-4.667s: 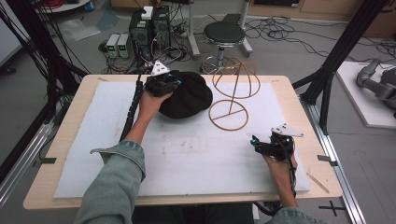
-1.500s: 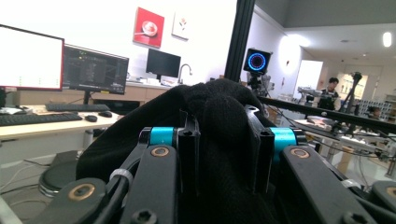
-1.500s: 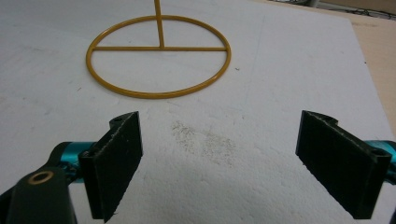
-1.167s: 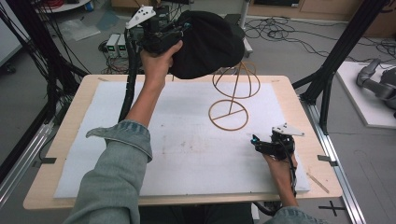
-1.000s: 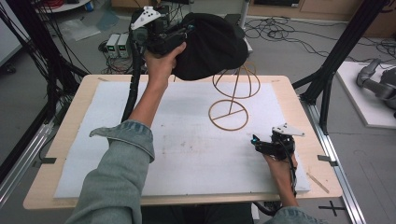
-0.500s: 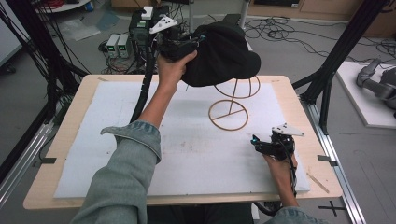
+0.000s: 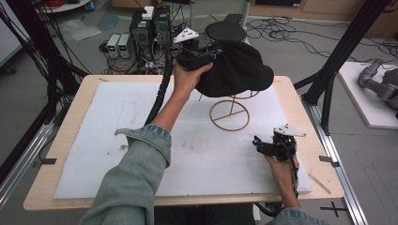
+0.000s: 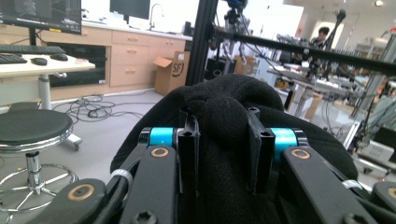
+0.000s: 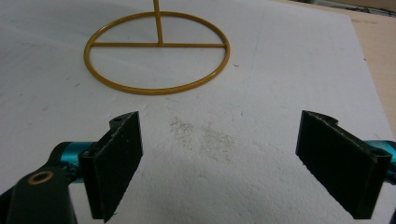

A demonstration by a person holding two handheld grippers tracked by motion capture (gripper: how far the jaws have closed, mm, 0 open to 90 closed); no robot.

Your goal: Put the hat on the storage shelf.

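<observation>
Above the far middle of the white-padded wooden desk (image 7: pixel 94 140), the left tongs (image 7: pixel 206 52) pinch a fold of the black fabric cap (image 7: pixel 234 70), held over the yellow wire ring-based stand (image 7: pixel 230 115), while the right tongs (image 7: pixel 263 144) rest agape near the desk's right edge, well apart.

A white foam mat (image 7: pixel 94 140) covers the wooden counter (image 7: pixel 51 154), smudged with dark specks near its middle. On the floor beyond the far edge stand a round black stool (image 8: pixel 32 126), grey electronic boxes (image 7: pixel 119 45) and loose cables (image 7: pixel 286 33). Far off, wooden cabinets (image 8: pixel 126 60) and a cardboard box (image 8: pixel 170 72) line the wall.
</observation>
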